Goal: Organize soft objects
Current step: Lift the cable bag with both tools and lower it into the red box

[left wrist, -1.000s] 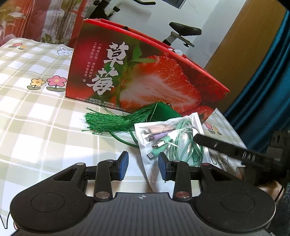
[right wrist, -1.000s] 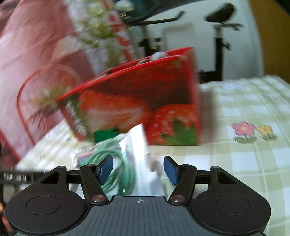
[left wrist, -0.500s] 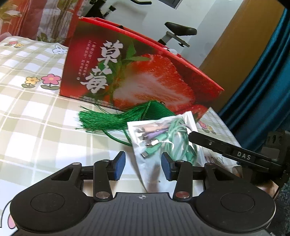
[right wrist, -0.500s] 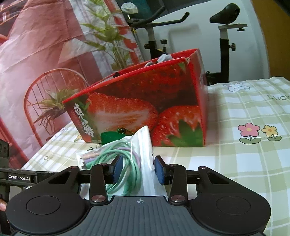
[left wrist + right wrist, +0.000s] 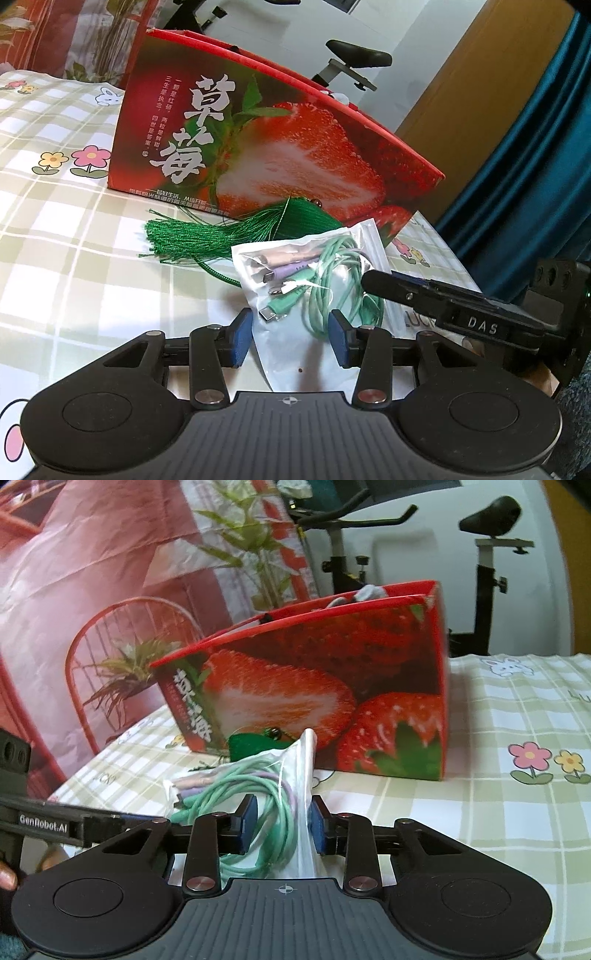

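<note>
**Cable pouch caught between two grippers beside strawberry box**

Cable pouch [image 5: 310, 280], a clear zip-top plastic bag holding coiled mint-green and lilac charging leads, sits at the centre of the green-and-white checked tablecloth [image 5: 62, 229], printed with small flowers and rabbits. To its left lies a bright green thread tassel [image 5: 207, 236], its cord running under the pouch's corner. Behind both stands a tall red cardboard gift box [image 5: 258, 147] printed with a sliced strawberry and white Chinese characters; the tassel's head lies right against its base.

The left gripper [image 5: 291, 336], black with blue pads, has its jaws partly open around the pouch's lower end, a gap showing on either side of the plastic. The right gripper [image 5: 282, 821] reaches in from the pouch's other side. Its jaws have just been closing, and the blue pads now press the bag's edge and a loop of green cable between them, the pouch's free corner standing upright above them. An exercise bike [image 5: 487, 554] stands by the white wall behind the table.
</note>
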`<state>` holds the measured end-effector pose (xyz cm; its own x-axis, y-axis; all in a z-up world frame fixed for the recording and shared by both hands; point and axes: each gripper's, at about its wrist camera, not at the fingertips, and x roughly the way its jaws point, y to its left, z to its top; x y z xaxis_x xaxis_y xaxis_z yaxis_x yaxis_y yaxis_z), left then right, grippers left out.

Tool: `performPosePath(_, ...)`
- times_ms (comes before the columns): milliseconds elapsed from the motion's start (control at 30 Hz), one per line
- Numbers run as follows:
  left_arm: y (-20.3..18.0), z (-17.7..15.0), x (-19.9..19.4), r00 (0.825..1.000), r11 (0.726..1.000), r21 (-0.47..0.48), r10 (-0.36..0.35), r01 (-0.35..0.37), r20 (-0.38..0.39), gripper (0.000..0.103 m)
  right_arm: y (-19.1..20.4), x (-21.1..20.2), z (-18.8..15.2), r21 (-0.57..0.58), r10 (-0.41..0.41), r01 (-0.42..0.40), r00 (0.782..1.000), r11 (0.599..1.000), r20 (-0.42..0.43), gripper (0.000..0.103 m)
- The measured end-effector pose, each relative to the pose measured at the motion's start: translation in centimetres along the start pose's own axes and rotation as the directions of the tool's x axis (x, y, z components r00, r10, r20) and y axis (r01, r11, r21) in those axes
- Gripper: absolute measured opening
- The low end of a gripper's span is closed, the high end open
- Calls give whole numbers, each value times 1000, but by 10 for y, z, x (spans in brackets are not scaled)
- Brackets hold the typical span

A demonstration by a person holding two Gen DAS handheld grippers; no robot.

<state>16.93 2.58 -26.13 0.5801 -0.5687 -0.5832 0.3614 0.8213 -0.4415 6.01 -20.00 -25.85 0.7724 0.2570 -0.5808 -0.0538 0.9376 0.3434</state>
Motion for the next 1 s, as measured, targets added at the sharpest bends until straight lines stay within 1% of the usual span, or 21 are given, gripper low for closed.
performPosePath(67, 0, 1, 0, 1000, 1000, -4, 10, -10, -3, 43, 3, 0, 0, -18, -1, 1, 1000, 1000, 0, 27)
performPosePath(100, 1, 2, -1, 1000, 1000, -4, 17, -17, -6, 37, 4, -1, 0, -27, -2, 2, 1000, 1000, 0, 27)
performPosePath(167, 1, 5, -3, 1000, 1000, -3, 28, -28, -5, 33, 7, -3, 0, -38, -12, 12, 1000, 999, 2, 23)
performPosePath(300, -2, 14, -14, 999, 1000, 9, 18, -18, 35, 33, 13, -10, 4, -44, -19, 19, 1000, 999, 10, 23)
performPosePath(400, -4, 23, -24, 998, 1000, 23, -2, 0, 66, 33, 14, -21, 13, -12, -1, 2, 998, 1000, 62, 23)
performPosePath(467, -6, 30, -31, 996, 999, 40, -6, 3, 84, 33, 16, -28, 22, 10, 14, -15, 995, 1000, 102, 21)
performPosePath(600, -12, 52, -45, 992, 998, 64, -17, 9, 124, 33, 29, -41, 44, -33, 30, -25, 986, 999, 166, 21)
performPosePath(700, -17, 73, -55, 986, 996, 85, -27, 13, 167, 34, 35, -47, 64, -44, 41, -32, 978, 999, 204, 21)
performPosePath(833, -24, 102, -59, 978, 994, 110, -29, 7, 204, 34, 35, -46, 91, -42, 39, -30, 974, 999, 225, 21)
performPosePath(1000, -29, 132, -48, 977, 993, 120, -22, -3, 211, 34, 36, -38, 121, -25, 17, -12, 971, 1000, 239, 21)
